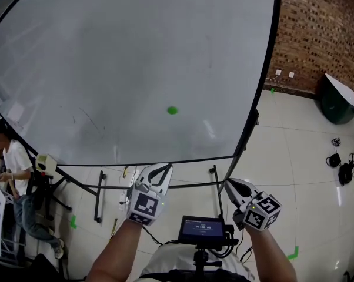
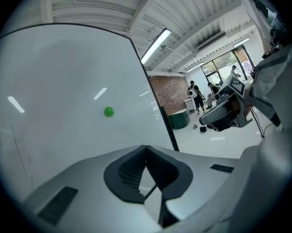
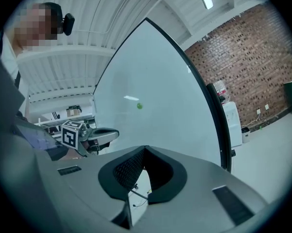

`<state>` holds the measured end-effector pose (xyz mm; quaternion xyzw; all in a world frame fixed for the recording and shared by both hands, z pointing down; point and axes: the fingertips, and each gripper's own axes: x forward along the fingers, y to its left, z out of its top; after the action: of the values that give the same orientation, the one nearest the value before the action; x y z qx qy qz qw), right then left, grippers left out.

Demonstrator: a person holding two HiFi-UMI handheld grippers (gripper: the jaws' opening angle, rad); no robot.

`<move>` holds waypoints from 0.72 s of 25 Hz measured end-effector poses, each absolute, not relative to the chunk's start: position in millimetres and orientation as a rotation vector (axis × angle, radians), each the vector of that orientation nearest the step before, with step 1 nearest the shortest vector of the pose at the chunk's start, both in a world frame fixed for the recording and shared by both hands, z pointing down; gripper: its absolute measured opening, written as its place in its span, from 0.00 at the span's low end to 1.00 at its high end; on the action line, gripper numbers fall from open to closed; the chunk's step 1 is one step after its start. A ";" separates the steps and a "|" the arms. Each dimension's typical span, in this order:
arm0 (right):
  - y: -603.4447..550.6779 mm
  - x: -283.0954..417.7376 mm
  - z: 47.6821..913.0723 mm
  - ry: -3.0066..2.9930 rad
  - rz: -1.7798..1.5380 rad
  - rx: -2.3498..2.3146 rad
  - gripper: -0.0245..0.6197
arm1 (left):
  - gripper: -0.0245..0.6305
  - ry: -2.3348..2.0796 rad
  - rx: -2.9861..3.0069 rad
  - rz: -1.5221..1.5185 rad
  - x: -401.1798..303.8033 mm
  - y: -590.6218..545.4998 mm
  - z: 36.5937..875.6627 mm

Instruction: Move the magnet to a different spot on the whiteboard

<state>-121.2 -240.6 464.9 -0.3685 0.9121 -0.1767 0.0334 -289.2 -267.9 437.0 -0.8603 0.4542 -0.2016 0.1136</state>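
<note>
A small green round magnet [image 1: 172, 110] sticks to the large whiteboard [image 1: 106, 51], a little right of its middle and in its lower half. Both grippers hang below the board's bottom edge, well short of the magnet. My left gripper [image 1: 163, 168] points up toward the board with its jaws together and nothing between them. My right gripper [image 1: 229, 183] is at the board's lower right corner, jaws also closed and empty. The left gripper view shows the magnet [image 2: 108, 111] far ahead of the jaw tips [image 2: 146, 147]. In the right gripper view the magnet [image 3: 139, 106] lies beyond the tips [image 3: 145, 147].
The whiteboard stands on a black frame with floor legs [image 1: 99, 195]. A person [image 1: 15, 175] sits at the far left. A brick wall [image 1: 318, 34], a dark green round table [image 1: 339, 101] and bags on the floor [image 1: 341, 166] are to the right. A small screen [image 1: 203, 229] sits at my chest.
</note>
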 end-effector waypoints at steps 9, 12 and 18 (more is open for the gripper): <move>-264.8 -112.4 456.1 2.766 -0.511 -1.198 0.09 | 0.10 1.314 -2.071 -0.801 -292.1 -321.1 392.1; -268.7 -108.5 453.7 2.756 -0.500 -1.211 0.09 | 0.12 1.303 -2.009 -0.791 -288.0 -333.1 381.3; -271.6 -101.7 457.2 2.732 -0.504 -1.236 0.09 | 0.12 1.291 -1.912 -0.780 -281.7 -345.9 366.0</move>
<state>-101.7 -271.6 457.2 -0.4061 0.8973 -0.1655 0.0504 -281.7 -345.9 366.0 -0.7366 0.4976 -0.3004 0.3459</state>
